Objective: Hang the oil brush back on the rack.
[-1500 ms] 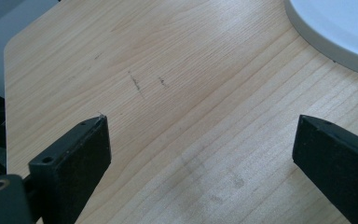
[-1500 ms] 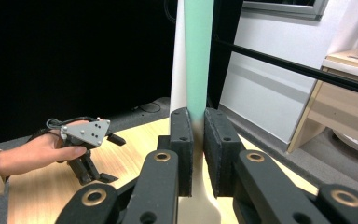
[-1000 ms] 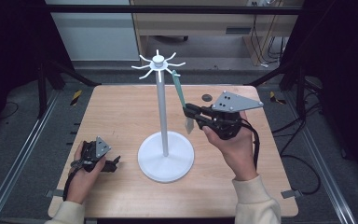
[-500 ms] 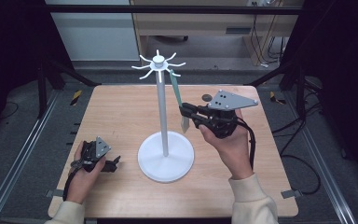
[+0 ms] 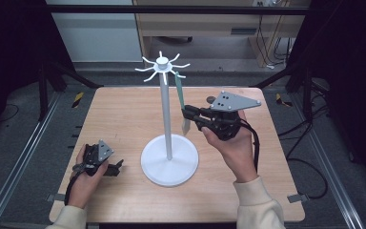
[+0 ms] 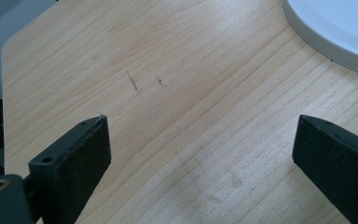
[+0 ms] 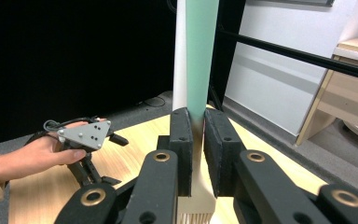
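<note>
A white stand (image 5: 166,114) with a round base (image 5: 169,160) and several hook arms at its top rises mid-table. A brush with a green handle (image 5: 180,90) hangs nearly upright beside the pole, its top end at one hook arm, bristles down. My right gripper (image 5: 187,113) is shut on the brush's lower handle. In the right gripper view the jaws (image 7: 198,149) clamp the brush (image 7: 200,56) just above the bristles, with the pole (image 7: 181,56) behind. My left gripper (image 5: 116,168) rests open on the table at front left, nothing between its jaws (image 6: 200,149).
The stand's base (image 6: 335,28) lies just right of my left gripper. A small dark round object (image 5: 211,100) sits on the table behind the right gripper. A metal frame borders the wooden table (image 5: 114,114); a desk stands beyond.
My right gripper has carried the brush slightly left and away, bringing the handle's top closer to the stand's hook arm. The left gripper has not moved.
</note>
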Demonstrator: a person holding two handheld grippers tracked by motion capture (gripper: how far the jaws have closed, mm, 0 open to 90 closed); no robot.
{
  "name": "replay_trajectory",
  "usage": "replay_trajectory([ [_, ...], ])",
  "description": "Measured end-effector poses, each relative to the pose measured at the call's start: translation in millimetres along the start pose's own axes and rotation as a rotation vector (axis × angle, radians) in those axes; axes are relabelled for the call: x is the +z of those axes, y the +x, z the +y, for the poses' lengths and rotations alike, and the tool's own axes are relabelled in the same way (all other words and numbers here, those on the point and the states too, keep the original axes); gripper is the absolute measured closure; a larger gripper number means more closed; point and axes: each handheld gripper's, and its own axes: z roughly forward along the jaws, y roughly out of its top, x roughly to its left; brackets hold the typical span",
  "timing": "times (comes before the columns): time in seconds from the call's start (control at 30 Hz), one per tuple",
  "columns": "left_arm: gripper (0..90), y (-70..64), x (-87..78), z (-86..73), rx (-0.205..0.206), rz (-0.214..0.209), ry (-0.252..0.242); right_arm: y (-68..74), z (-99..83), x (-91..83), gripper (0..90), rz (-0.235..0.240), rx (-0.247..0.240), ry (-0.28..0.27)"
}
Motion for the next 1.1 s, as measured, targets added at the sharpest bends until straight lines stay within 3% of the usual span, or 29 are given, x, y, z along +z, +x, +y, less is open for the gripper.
replay_trajectory([
  [0.7,3.7,1.1,-0.6,-0.3,0.001,0.000,0.002,-0.9,2.9,-2.5,77.7,-0.001,-0.002,0.020],
  [1.1,3.7,0.5,-0.1,0.1,0.000,0.000,0.000,-2.9,4.5,-17.8,61.0,-0.068,-0.014,0.085],
])
